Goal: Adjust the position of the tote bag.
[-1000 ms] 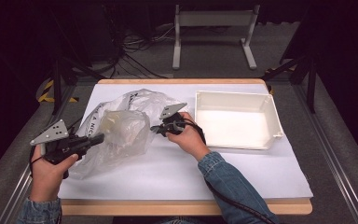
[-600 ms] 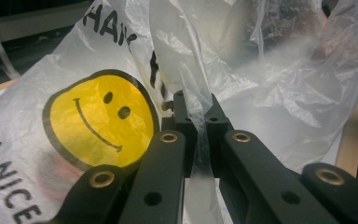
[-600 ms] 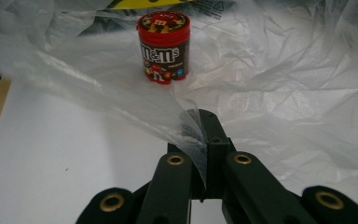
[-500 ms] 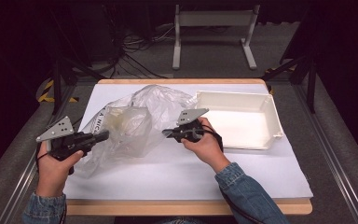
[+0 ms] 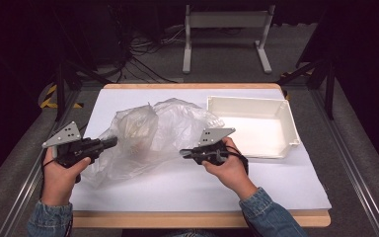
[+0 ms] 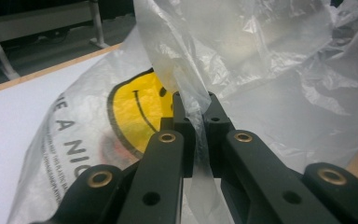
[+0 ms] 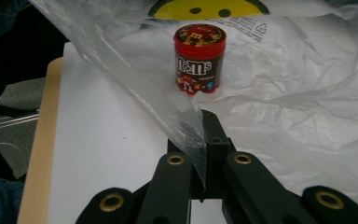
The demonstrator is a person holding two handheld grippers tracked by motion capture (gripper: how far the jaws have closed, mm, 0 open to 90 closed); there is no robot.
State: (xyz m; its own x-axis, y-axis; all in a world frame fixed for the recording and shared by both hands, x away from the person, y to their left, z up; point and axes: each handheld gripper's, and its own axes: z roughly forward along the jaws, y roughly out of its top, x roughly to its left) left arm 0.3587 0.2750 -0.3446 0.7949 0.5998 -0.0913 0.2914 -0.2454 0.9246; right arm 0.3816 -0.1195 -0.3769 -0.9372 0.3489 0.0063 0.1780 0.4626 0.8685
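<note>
Both grippers' jaws clamp plastic bag [image 5: 163,133], candy tub [image 7: 199,58] inside.

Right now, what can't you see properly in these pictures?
- High view: the can inside the bag is just a faint blur through the plastic.
- Left gripper view: the bag's black print is cut off by the jaws and folds.
- Right gripper view: the small words on the can are too tiny to read.
- High view: the tray's near inside is hidden by its wall.
</note>
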